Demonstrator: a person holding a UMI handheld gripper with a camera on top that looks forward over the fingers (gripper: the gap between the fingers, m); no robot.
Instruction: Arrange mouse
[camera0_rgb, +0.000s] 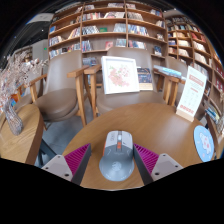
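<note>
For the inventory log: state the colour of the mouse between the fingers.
Grey, the mouse on the wooden table; gripper view shows it best.

The mouse (116, 155) looks like smooth grey plastic with a faint sheen, lying at the lower centre on a round table (160, 126) of matt, warm-toned wood, with wooden shelves (110, 25) across the top.

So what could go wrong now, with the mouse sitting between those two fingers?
The mouse lies on the round table between the open gripper fingers, with a gap at each side. Closing off-centre could push it askew rather than grip it. Its rounded shell might slip from the pads. A forward shove could slide it toward the upright booklet.
</note>
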